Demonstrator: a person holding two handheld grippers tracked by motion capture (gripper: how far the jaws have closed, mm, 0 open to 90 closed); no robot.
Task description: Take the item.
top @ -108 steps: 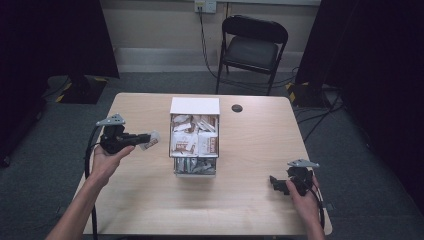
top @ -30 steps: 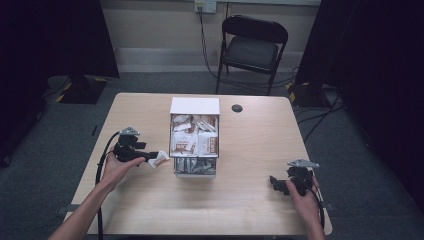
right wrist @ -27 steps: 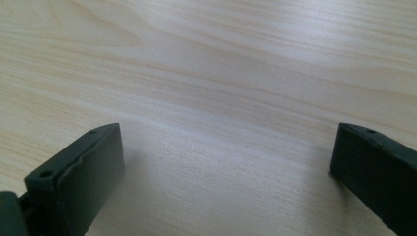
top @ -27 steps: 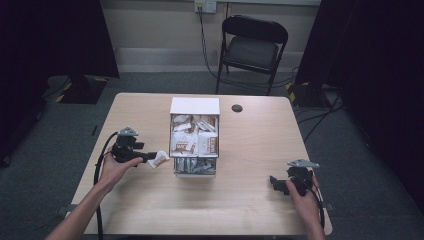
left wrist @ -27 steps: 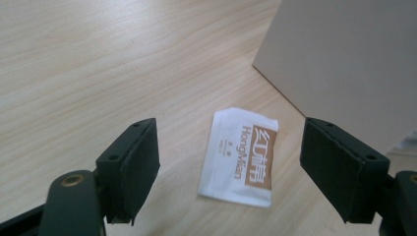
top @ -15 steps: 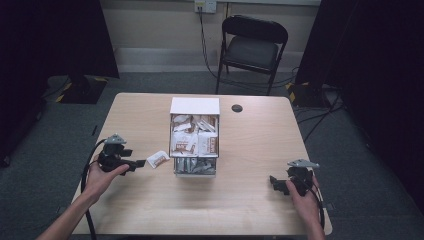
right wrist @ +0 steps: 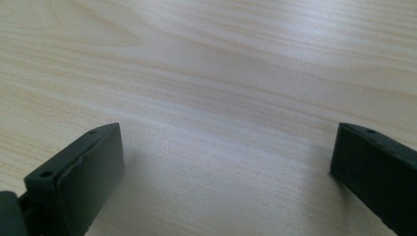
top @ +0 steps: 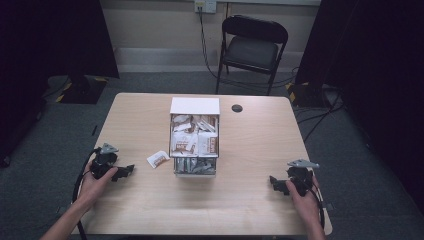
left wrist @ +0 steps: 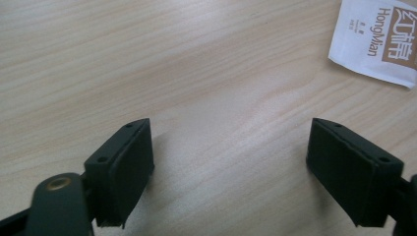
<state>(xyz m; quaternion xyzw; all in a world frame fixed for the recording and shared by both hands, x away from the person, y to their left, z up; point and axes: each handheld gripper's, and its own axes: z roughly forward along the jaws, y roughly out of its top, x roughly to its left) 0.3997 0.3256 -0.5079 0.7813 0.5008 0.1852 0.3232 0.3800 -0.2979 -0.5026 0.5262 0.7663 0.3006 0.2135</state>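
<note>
The sachet [top: 158, 159] lay flat on the tabletop [top: 250, 210], just off the box [top: 195, 137] toward its 8 o'clock and apart from it. The left gripper [top: 127, 171] sat at the sachet's 8 o'clock, near but not touching; its fingers [left wrist: 123, 167] stood wide apart, had just been opening, and had nothing between them. The left gripper view gave what the high view could not: brown lettering reading "HongMian" on the white sachet [left wrist: 378, 42], at 1 o'clock beyond the fingers, and bare wood in the gap. The high view alone showed the box's white lid and the packets packed inside, plus a black chair [top: 252, 47] at 12 o'clock past the tabletop. The right gripper [top: 274, 184] rested low at the 4 o'clock corner, well apart from the box; its fingers [right wrist: 83, 172] were spread wide over bare wood, holding nothing.
</note>
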